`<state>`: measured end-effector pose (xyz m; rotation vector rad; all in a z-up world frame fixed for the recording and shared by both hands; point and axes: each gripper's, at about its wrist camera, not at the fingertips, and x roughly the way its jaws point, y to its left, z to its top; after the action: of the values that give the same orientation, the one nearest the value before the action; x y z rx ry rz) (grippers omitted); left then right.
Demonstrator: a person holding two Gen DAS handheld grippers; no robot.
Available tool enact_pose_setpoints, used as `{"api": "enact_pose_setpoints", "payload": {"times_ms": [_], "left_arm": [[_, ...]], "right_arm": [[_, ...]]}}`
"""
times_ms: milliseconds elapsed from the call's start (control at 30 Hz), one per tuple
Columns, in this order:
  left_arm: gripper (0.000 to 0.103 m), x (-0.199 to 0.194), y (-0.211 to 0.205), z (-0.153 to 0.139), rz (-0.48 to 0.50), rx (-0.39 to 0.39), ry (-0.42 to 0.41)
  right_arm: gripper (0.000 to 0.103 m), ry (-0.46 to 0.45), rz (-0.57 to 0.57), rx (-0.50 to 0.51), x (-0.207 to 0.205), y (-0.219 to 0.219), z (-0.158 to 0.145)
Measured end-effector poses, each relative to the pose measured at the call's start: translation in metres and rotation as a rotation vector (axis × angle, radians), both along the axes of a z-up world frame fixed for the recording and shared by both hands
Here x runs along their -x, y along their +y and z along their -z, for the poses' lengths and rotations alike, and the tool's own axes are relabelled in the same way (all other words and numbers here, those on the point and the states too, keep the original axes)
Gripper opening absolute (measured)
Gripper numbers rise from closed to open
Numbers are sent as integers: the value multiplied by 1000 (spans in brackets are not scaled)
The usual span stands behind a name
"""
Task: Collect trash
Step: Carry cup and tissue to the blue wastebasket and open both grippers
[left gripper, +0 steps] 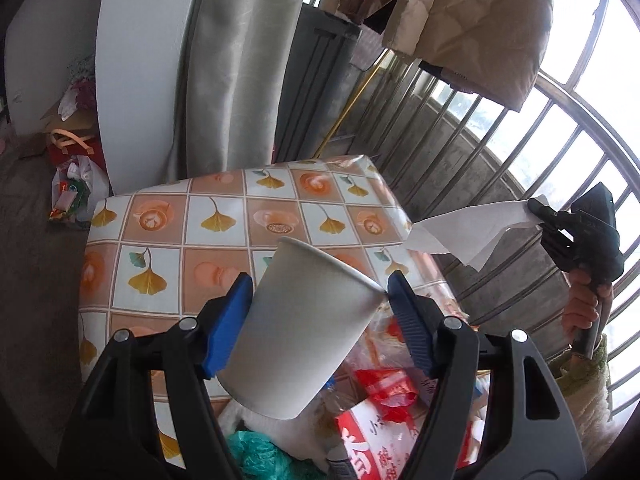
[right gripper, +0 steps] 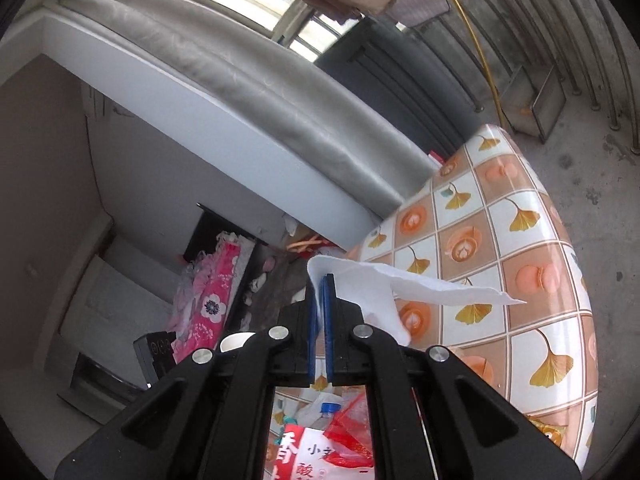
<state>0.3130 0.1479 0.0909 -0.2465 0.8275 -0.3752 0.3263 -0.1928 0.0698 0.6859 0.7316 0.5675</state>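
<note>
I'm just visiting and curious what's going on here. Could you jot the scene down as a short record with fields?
left gripper: clamped on a white paper cup, held tilted
right gripper: shut on a white tissue that trails off sideways
table: checked cloth with leaves and coffee cups
below the grippers: a heap of wrappers, a red and white packet
background: grey curtain, window bars

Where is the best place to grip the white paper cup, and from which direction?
Grip the white paper cup across its upper wall below the rim, pads coming from opposite sides. It is tilted and thin-walled, so squeeze gently; the left gripper already straddles it this way.
</note>
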Motion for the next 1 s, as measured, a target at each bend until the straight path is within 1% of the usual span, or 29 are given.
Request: {"api": "enact_pose_setpoints", "payload": {"times_ms": [167,333,400,533,633,800,933,1000], "left_arm": [[66,38,-21,-29,61,73,-29],[66,82,-58,-53,145,155,-72],[66,93,-79,-56,180,185,-62],[66,108,-140,-54,281,242,-14],[66,116,-195,-47,365,281,35],[66,135,-300,-33,505,299,93],[67,152,-392,-11,598,272,124],[67,155,-433,7,629,253,154]], "right_arm": [[4,-40,26,-34,34,-18,-25],[4,-114,81,-24,93,-51,-56],[4,-137,116,-30,121,-70,-64],[4,-161,206,-17,180,-112,-73],[4,-156,286,-3,224,-146,-71],[4,-101,438,29,293,-208,-57],[4,-21,564,56,330,-256,-26],[4,45,607,56,339,-281,-2]]}}
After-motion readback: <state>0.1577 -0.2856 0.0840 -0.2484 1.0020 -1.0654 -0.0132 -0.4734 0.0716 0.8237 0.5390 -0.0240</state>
